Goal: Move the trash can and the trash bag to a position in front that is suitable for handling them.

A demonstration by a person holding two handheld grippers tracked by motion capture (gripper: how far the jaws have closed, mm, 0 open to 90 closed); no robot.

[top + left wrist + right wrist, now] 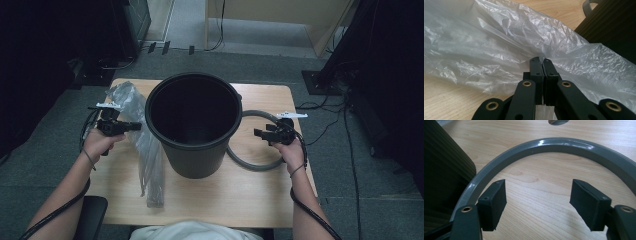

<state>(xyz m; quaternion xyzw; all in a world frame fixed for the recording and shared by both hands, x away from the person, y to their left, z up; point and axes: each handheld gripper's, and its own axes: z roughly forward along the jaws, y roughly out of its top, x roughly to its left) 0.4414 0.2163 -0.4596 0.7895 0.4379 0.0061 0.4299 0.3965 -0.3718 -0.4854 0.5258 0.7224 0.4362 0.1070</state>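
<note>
Standing at the near edge of the wooden desk [260,195], a person holds a hand-held gripper in each hand. The left hand-held gripper [131,126] has its jaws pressed together on a fold of the clear plastic bag [145,150]; in the left gripper view the film [506,47] bunches right at the tips of the left hand-held gripper [541,60], so it is pinching the bag. The bag lies crumpled along the left part of the desk, just beside the black bucket [194,125], and appears to touch the bucket's wall, though the view is too dim to confirm.

The bucket stands upright at the middle of the desk, mouth open upward. Its grey handle [250,162] lies flat on the desk to the right of it.

The right hand-held gripper [260,133] hovers over that handle. In the right gripper view the right hand-held gripper [537,202] has its jaws spread wide, with bare desk wood between them and the handle's arc [554,143] curving beyond the pads, pinching nothing.
</note>
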